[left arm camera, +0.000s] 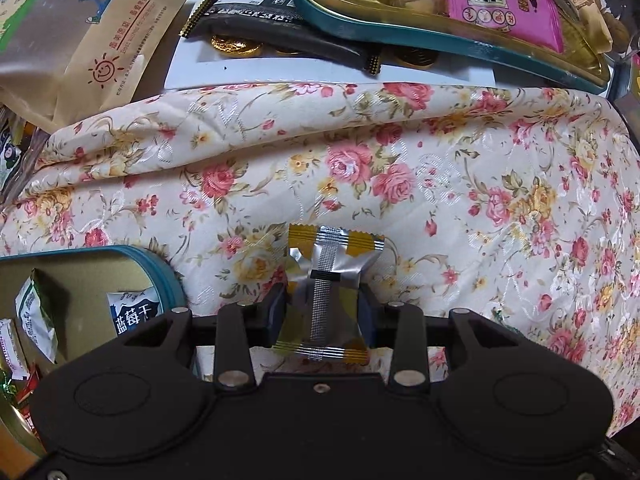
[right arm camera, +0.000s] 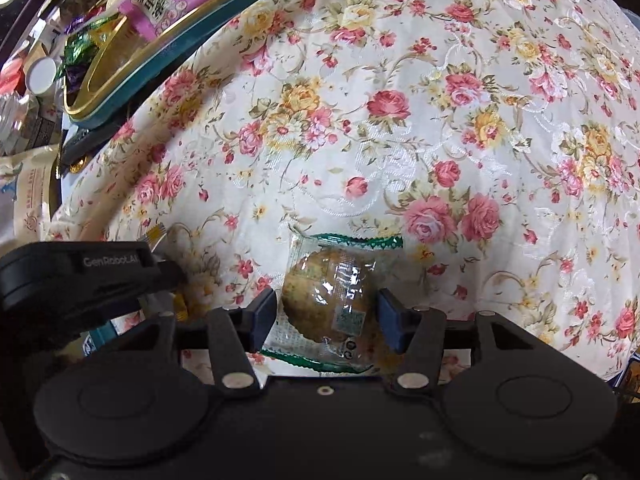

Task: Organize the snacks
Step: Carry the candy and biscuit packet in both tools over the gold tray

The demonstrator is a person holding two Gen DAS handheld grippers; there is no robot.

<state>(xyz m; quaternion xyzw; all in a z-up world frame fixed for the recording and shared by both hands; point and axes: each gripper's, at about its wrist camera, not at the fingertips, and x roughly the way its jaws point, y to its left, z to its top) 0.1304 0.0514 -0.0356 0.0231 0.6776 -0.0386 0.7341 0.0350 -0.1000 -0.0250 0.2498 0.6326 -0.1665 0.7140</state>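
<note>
Left gripper clamps a foil candy; right gripper, spread wide, straddles a wrapped pastry lying directly between its fingers

A snack tin lies behind the tablecloth, another tin at its left.

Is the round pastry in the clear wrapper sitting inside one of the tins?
No. The pastry lies on the flowered cloth, between the right gripper's open jaws, away from the tin.
</note>
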